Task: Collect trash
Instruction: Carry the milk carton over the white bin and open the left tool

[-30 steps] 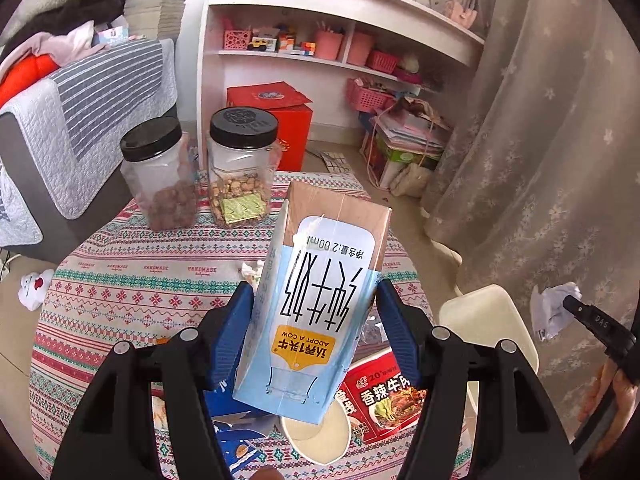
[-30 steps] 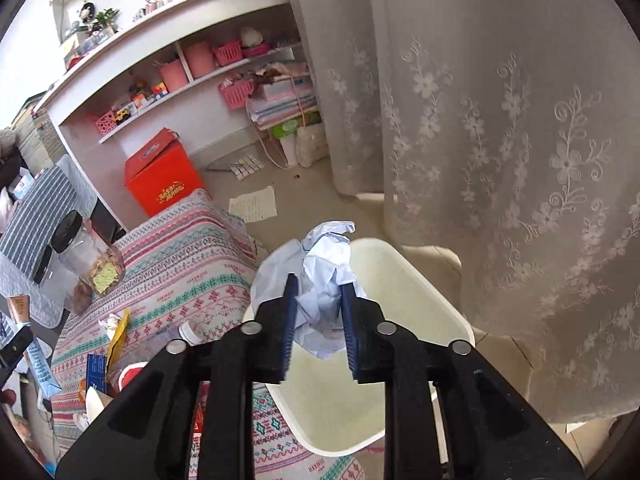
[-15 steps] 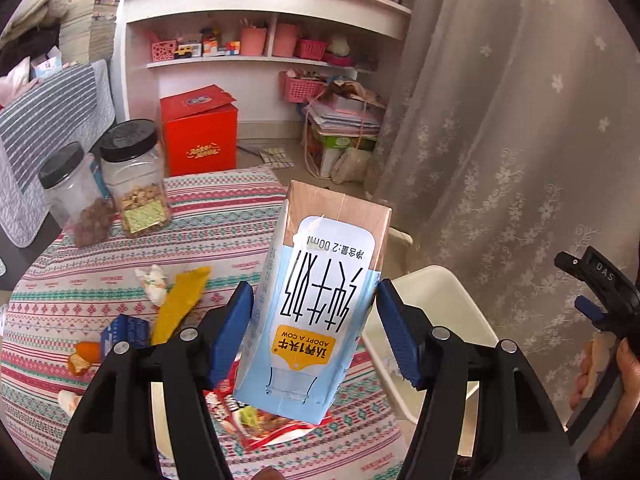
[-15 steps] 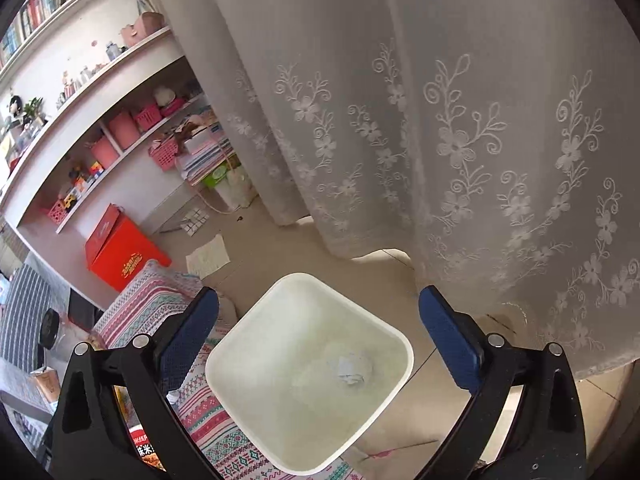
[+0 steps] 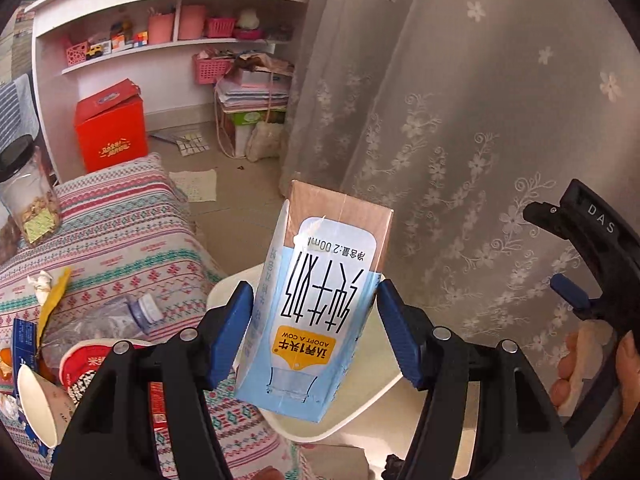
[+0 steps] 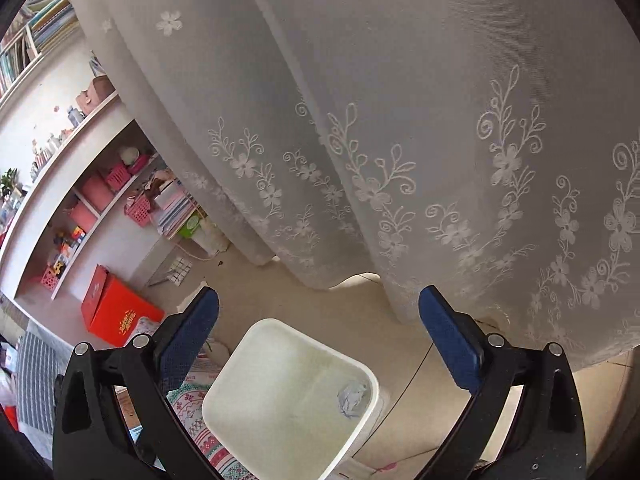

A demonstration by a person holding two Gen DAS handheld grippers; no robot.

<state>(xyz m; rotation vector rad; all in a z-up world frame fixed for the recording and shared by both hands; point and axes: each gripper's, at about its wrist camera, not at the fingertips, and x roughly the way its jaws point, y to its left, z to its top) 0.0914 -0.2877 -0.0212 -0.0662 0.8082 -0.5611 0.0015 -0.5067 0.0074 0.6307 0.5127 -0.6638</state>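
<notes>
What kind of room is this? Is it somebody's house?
Probably a room in a home, maybe a playroom or living room. White shelves hold pink baskets and toys, a lace curtain hangs to the floor, and a patterned cloth covers a table.

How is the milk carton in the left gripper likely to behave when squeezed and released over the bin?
The milk carton keeps flat faces in the left gripper, so it is probably fairly stiff. As trash it is likely empty and light. Released, it should drop cleanly into the white bin.
</notes>
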